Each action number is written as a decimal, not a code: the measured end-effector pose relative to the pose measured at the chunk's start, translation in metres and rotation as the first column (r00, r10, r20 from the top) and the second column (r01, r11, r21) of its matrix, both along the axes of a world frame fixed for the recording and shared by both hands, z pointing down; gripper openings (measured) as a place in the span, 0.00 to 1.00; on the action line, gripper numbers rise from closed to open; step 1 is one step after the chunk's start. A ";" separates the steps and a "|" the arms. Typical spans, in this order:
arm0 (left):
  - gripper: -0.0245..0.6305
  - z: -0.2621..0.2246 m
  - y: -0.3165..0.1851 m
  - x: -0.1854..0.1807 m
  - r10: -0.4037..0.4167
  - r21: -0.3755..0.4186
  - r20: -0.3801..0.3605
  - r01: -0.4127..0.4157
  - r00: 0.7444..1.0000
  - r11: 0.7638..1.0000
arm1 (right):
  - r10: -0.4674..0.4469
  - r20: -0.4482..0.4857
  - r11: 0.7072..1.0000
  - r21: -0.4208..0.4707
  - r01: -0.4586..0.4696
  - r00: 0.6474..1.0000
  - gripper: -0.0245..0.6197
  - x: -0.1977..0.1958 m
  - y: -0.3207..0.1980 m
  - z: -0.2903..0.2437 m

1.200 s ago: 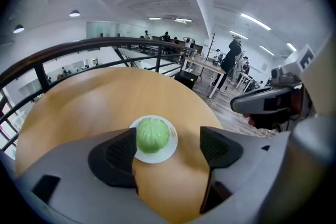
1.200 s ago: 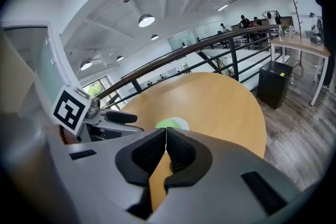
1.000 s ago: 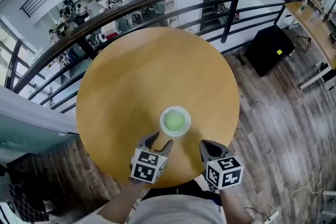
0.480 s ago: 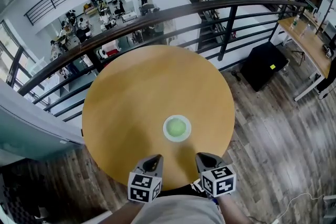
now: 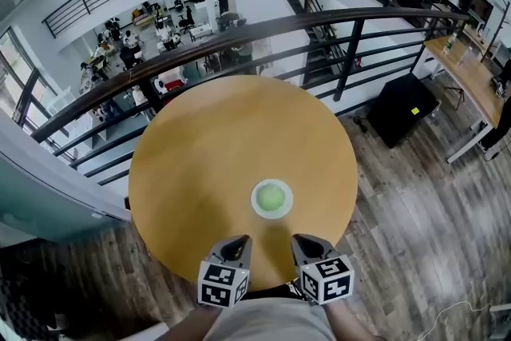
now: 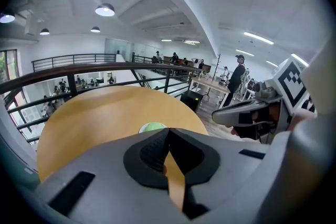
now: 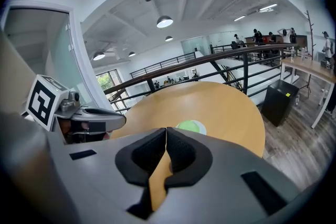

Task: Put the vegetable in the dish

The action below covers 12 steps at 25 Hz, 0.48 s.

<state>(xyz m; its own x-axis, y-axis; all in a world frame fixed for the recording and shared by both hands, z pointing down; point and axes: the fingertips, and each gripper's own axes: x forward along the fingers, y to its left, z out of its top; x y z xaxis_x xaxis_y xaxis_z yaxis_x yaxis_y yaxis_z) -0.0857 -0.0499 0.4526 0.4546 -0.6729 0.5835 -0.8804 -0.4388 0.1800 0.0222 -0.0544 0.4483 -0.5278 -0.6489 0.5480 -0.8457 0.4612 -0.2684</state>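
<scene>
a round wooden table (image 5: pixel 207 148) on a railed mezzanine is carrying one white dish (image 5: pixel 255 200), and two closed grippers are hanging on the person's side of that dish.
the green vegetable (image 5: pixel 272 196) is lying inside the dish, filling most of it, with only the pale rim showing around it. the left gripper (image 5: pixel 237 241) is hovering near the dish on its near-left side, over the table's edge, with its jaws pressing together and nothing sitting between them. the right gripper (image 5: pixel 299 240) is hovering near the dish on its near-right side, and its jaws are likewise meeting on nothing. neither gripper is touching the dish. beyond the dish, past the table's far edge, a dark curved railing (image 5: pixel 239 32) is running across the view, and a black box (image 5: pixel 403 108) is standing on the plank floor well off to the dish's far right.
</scene>
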 end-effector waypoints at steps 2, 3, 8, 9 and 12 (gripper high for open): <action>0.07 0.001 -0.001 -0.002 -0.002 0.002 0.002 0.002 1.000 1.000 | 0.003 0.006 1.000 0.002 -0.003 1.000 0.08 0.000 0.000 0.000; 0.07 0.001 -0.001 -0.002 -0.004 0.002 0.002 0.004 1.000 1.000 | 0.003 0.009 1.000 0.003 -0.003 1.000 0.08 0.001 -0.001 -0.001; 0.07 0.002 -0.002 0.004 -0.001 -0.002 0.004 0.001 1.000 1.000 | -0.007 0.014 1.000 0.007 0.006 1.000 0.08 0.004 -0.003 -0.005; 0.07 0.002 -0.003 0.005 0.001 -0.001 0.004 -0.001 1.000 1.000 | -0.006 0.014 1.000 0.008 0.006 1.000 0.08 0.005 -0.004 -0.005; 0.07 0.000 -0.003 0.006 0.005 0.002 0.007 -0.005 1.000 1.000 | -0.008 0.016 1.000 0.007 0.008 1.000 0.08 0.005 -0.004 -0.005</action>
<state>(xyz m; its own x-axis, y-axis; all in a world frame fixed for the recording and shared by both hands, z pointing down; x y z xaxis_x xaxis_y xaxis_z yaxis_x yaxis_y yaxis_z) -0.0794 -0.0533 0.4525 0.4543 -0.6716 0.5853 -0.8793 -0.4436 0.1735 0.0272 -0.0582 0.4429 -0.5417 -0.6487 0.5346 -0.8376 0.4699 -0.2786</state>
